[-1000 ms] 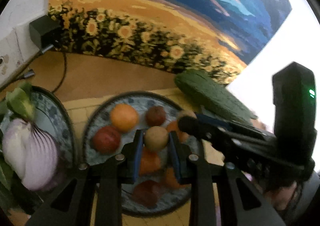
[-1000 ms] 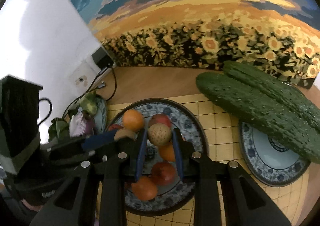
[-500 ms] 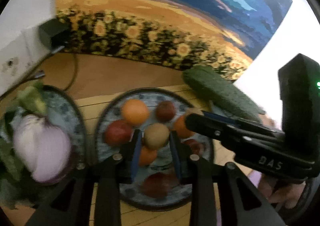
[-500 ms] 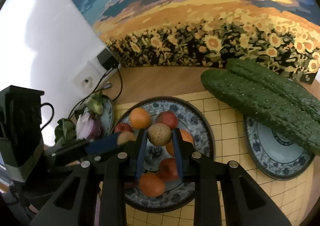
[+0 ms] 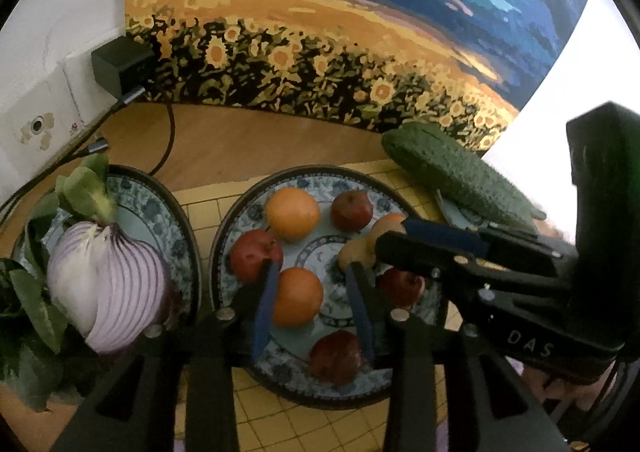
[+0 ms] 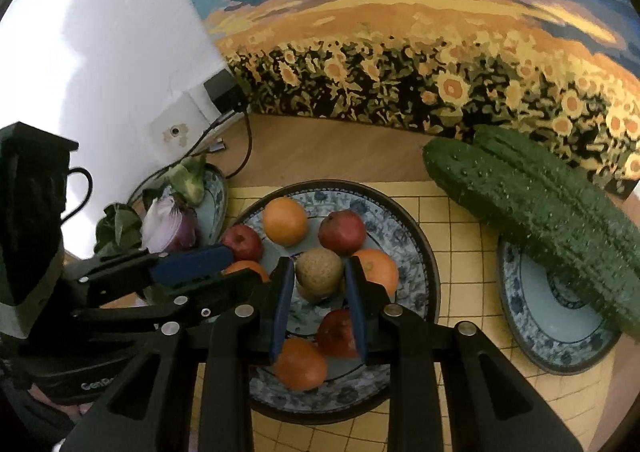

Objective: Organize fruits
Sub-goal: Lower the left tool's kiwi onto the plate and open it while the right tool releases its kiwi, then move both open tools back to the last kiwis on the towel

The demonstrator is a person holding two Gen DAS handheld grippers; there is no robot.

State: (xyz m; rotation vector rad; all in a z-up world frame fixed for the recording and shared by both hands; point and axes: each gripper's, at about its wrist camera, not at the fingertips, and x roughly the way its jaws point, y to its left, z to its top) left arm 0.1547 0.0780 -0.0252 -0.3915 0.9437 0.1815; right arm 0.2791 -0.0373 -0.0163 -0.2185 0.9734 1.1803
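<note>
You are mid-handover above the fruit plate (image 6: 420,252); your right gripper (image 6: 318,276) is clenched on the brown kiwi (image 6: 320,270), which hangs just over the plate's middle, between the far red apple (image 6: 342,232) and the orange (image 6: 378,270) toward the plate's right rim. Your left gripper (image 5: 312,288) has let go; its jaws are opening and nothing sits between the pads, only the near-left orange (image 5: 298,296) seen on the plate below them. From the left wrist the kiwi (image 5: 356,250) shows pinched at the tip of the right tongs, beyond the left gripper's right finger.

Compared with a second ago, the left pads no longer clasp the kiwi and now stand apart, while the right pads have kept their hold throughout; both hands have barely shifted.

Next, I judge, you should draw the left tongs clear, then lower the kiwi onto the bare centre of the plate and release; watch that it does not roll against its neighbours. The cucumbers (image 6: 540,220) and the halved red onion (image 5: 104,284) stay on their own plates.
</note>
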